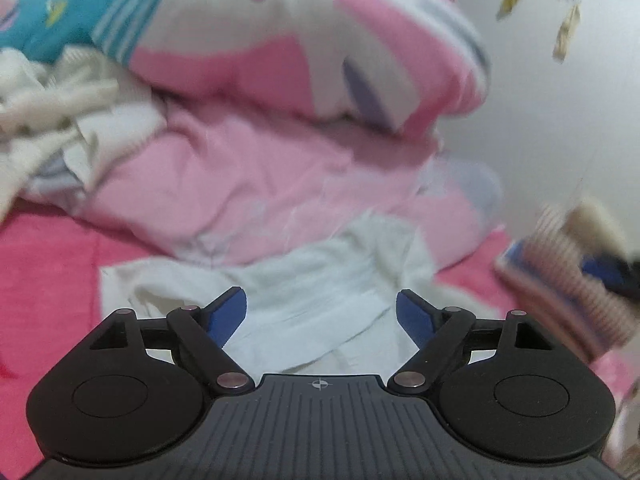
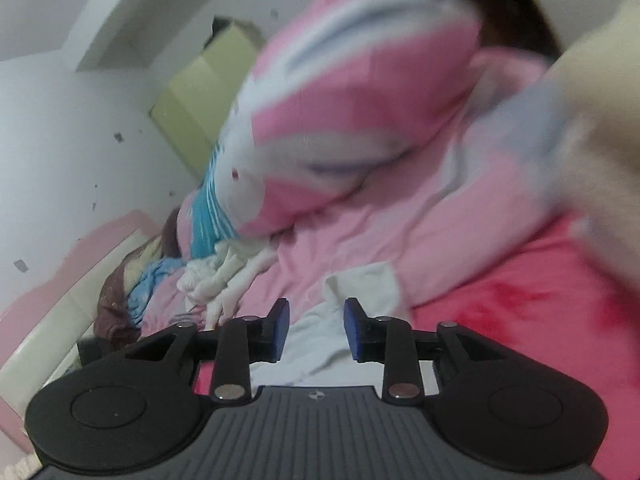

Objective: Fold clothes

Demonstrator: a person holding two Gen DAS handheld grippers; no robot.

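Observation:
A crumpled white garment (image 1: pixel 320 280) lies on the red-pink bedspread (image 1: pixel 48 264), just beyond my left gripper (image 1: pixel 320 300). That gripper is open wide with nothing between its blue pads. In the right wrist view the same white garment (image 2: pixel 360 284) shows past my right gripper (image 2: pixel 317 308), whose jaws stand partly apart and empty. Behind the garment spreads a rumpled pale pink cloth (image 1: pixel 240 184). Both views are blurred.
A pink-and-white quilt (image 1: pixel 320 40) is heaped at the back, with cream knitwear (image 1: pixel 60 96) and a teal cloth (image 1: pixel 52 12) to its left. A blurred striped fabric (image 1: pixel 560 280) sits at the right. A white wall (image 1: pixel 540 100) and a pink headboard (image 2: pixel 60 320) bound the bed.

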